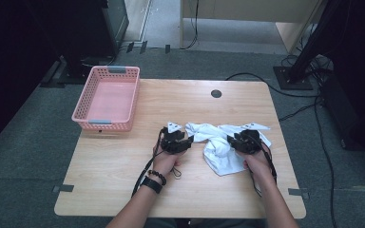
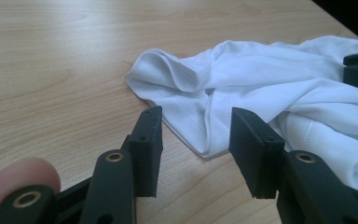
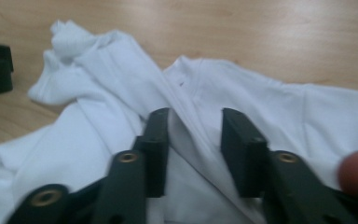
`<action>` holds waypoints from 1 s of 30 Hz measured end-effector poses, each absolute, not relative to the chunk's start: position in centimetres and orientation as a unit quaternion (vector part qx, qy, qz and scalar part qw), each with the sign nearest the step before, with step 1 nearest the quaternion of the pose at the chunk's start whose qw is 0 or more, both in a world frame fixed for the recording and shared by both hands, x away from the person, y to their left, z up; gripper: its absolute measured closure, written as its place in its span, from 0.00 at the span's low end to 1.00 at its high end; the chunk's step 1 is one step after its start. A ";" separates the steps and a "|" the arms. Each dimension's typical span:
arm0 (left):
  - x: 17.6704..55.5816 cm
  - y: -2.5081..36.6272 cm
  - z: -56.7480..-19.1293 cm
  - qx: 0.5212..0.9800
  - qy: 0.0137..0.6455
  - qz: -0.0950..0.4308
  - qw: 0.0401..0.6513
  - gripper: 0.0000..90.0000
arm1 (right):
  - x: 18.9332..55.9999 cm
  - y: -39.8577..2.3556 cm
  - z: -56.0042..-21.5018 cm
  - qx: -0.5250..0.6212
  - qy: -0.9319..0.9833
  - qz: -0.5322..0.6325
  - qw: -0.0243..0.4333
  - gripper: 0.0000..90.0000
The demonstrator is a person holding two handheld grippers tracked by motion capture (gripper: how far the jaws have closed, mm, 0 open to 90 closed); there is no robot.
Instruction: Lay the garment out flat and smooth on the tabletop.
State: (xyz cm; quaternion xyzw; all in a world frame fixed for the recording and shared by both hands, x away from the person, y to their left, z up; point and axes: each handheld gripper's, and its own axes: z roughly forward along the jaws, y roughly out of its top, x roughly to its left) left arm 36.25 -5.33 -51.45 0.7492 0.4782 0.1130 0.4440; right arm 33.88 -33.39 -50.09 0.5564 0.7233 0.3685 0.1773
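The white T-shirt (image 1: 221,145) lies crumpled near the table's (image 1: 123,156) right edge, nothing folded yet. Both the left gripper (image 2: 196,133) and the right gripper (image 3: 193,135) are released, jaws apart over the cloth, gripping nothing.

White cloth (image 3: 270,107) cut off by right gripper view's edges.

You have one white garment (image 1: 218,145) crumpled right of centre, one pink basket (image 1: 129,97) at the upper left, two grippers, the left gripper (image 1: 182,140) and the right gripper (image 1: 235,142), and one wooden table (image 1: 123,175) under them.
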 end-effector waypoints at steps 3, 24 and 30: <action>36.3 -4.6 -51.4 0.747 0.484 0.117 0.440 0.64 | 33.2 -32.4 -51.1 0.520 0.754 0.366 0.165 0.94; 36.5 -2.9 -51.8 0.748 0.490 0.092 0.439 1.00 | 31.4 -27.6 -48.2 0.475 0.750 0.452 0.087 0.56; 36.2 -0.7 -51.3 0.708 0.488 0.060 0.507 0.91 | 32.7 -24.9 -48.4 0.469 0.770 0.416 0.117 0.54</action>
